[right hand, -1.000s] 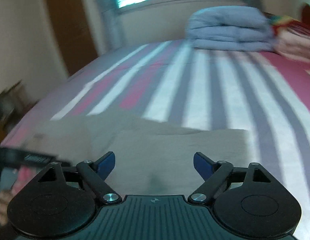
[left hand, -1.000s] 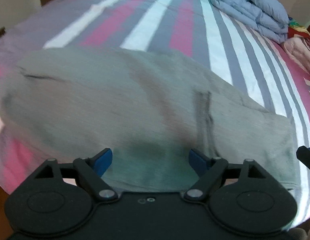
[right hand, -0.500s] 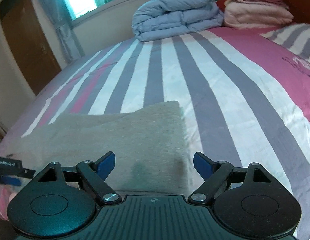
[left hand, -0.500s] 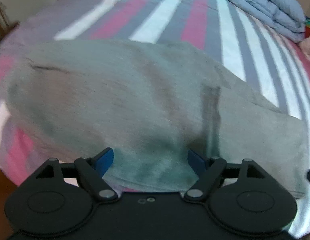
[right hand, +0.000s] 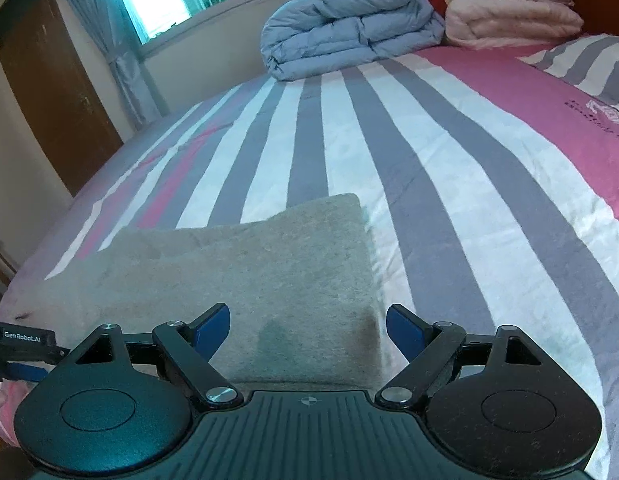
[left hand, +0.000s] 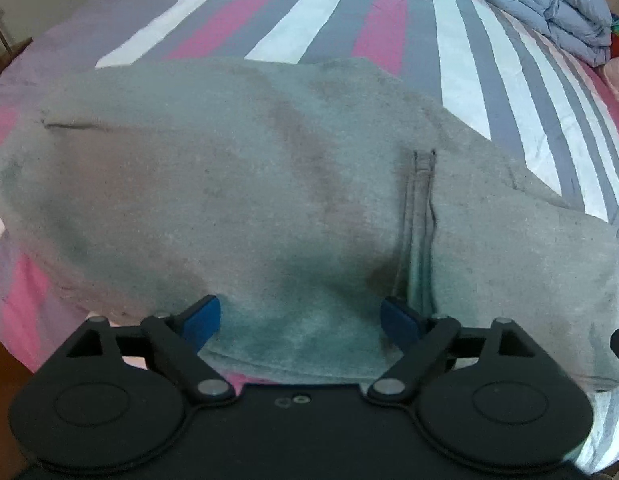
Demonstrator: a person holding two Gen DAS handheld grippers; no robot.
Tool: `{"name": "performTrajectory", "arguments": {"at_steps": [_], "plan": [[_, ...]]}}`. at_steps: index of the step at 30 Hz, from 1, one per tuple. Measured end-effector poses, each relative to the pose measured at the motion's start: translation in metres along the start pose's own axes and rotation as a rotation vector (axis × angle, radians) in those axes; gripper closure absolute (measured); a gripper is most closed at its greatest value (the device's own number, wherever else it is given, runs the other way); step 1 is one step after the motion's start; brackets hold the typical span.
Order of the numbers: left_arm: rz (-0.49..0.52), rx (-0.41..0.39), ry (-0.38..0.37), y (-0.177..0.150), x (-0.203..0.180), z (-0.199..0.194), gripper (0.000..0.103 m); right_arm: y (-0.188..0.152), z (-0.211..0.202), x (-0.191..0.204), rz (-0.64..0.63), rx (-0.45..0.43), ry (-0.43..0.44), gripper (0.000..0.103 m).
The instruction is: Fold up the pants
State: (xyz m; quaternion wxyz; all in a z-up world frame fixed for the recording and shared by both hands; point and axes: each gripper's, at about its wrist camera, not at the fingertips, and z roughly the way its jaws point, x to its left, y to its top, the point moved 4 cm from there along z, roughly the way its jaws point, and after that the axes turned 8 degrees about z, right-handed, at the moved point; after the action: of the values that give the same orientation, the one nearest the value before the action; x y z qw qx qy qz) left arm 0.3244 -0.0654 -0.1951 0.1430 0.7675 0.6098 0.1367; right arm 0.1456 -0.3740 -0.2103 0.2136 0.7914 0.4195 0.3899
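Observation:
The grey pants (left hand: 269, 200) lie folded flat on the striped bed, with a pocket slit at the left and a seam fold at the right. My left gripper (left hand: 300, 318) is open and empty just above their near edge. In the right wrist view the same pants (right hand: 269, 272) show as a flat grey rectangle whose right end stops at a corner. My right gripper (right hand: 308, 330) is open and empty over that near right end. The left gripper's body (right hand: 21, 340) shows at the far left of the right wrist view.
The bed (right hand: 449, 184) has pink, grey and white stripes. A folded blue duvet (right hand: 349, 20) and pink folded blankets (right hand: 509, 20) lie at the far end. A brown door (right hand: 49, 92) and a curtained window stand behind. The bed's near edge runs just below the pants.
The right gripper's view has swung right and settled over the right end of the pants. The left gripper has moved slightly closer to the pants. Both jaws stay open.

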Motion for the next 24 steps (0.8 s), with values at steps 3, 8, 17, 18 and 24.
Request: {"name": "performTrajectory", "arguments": {"at_steps": [3,8,17,18,24], "plan": [[-0.017,0.011,0.009,-0.001,0.001,0.005,0.02,-0.003,0.0,0.003,0.006,0.01,0.008,0.018],[0.028,0.001,0.036,-0.001,0.001,0.006,0.02,-0.008,0.001,0.008,-0.025,0.012,0.001,0.018],[-0.075,0.039,-0.004,-0.001,0.002,0.008,0.012,-0.007,0.0,0.007,0.005,0.015,0.019,0.018],[-0.107,0.03,-0.041,-0.003,0.003,0.007,0.014,-0.008,0.0,0.007,0.008,0.014,0.02,0.018],[-0.105,0.026,-0.114,-0.006,0.005,0.002,0.04,-0.008,-0.001,0.006,0.019,0.014,0.033,0.018]]}}
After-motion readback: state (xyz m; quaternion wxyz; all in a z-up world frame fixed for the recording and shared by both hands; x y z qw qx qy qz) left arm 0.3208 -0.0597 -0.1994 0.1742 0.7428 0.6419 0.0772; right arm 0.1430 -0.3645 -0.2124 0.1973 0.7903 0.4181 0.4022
